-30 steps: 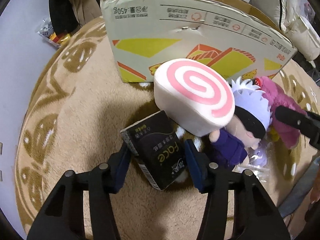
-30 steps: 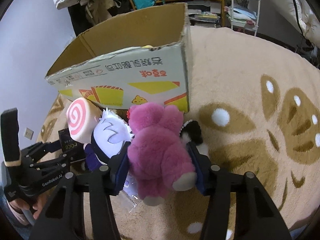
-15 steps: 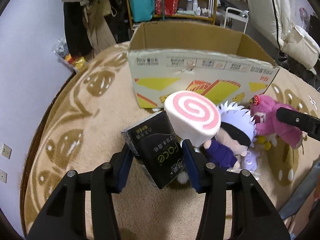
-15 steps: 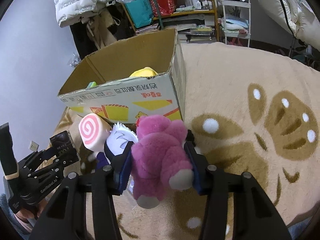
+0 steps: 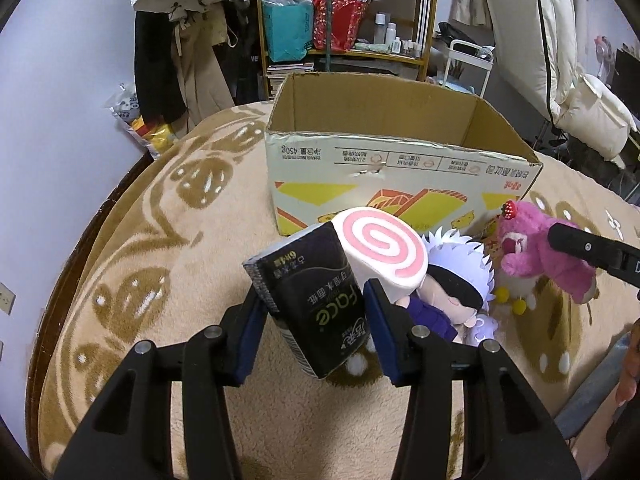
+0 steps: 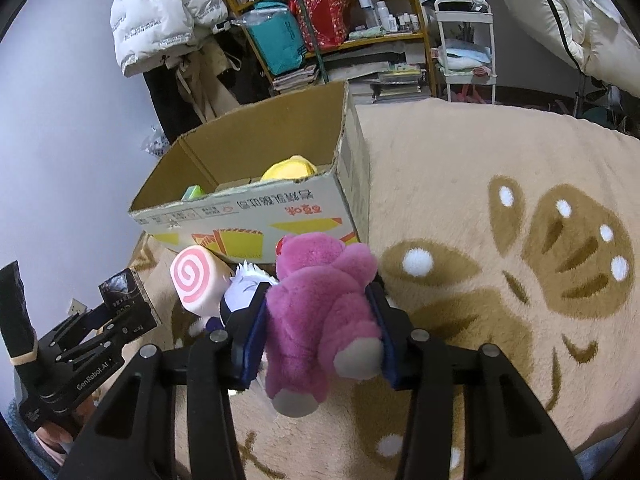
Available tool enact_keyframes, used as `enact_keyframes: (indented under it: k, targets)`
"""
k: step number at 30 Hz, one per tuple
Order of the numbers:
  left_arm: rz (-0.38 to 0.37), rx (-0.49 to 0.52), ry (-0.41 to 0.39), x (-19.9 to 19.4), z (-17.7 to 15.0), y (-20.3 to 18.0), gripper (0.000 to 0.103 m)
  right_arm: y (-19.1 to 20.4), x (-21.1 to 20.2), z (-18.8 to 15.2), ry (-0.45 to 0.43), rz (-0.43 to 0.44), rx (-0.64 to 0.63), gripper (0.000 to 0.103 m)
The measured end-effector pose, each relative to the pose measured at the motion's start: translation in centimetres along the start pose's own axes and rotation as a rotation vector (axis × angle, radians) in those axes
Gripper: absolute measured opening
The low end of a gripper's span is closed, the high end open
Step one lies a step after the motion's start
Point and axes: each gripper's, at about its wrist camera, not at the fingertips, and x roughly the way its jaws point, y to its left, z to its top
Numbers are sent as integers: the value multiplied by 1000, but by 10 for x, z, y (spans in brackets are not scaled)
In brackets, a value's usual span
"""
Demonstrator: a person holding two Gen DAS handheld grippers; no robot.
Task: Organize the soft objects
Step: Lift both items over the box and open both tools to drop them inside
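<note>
Both grippers held soft things above the patterned rug (image 5: 132,280), ahead of them an open cardboard box (image 5: 396,176).

The box stood on the rug just beyond both grippers, a yellow plush (image 6: 289,168) and a green item (image 6: 193,192) inside it; the right gripper (image 6: 318,328) was clamped on a pink plush bear (image 6: 320,320), its back to the camera, lifted before the box's near corner; to its left lay a spiral-patterned roll plush (image 5: 384,256) and a white-haired doll (image 5: 452,284), touching each other; the left gripper (image 5: 310,320) was clenched on a black tissue pack (image 5: 316,304), tilted, with the roll plush just beyond and to its right.
</note>
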Motion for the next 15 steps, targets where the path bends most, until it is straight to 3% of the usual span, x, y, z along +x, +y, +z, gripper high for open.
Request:
enact_keyframes:
  k: [15]
  targets:
    - [-4,19,-181,-37,9,-2,47,27,-51,0,-187,34,-106,49]
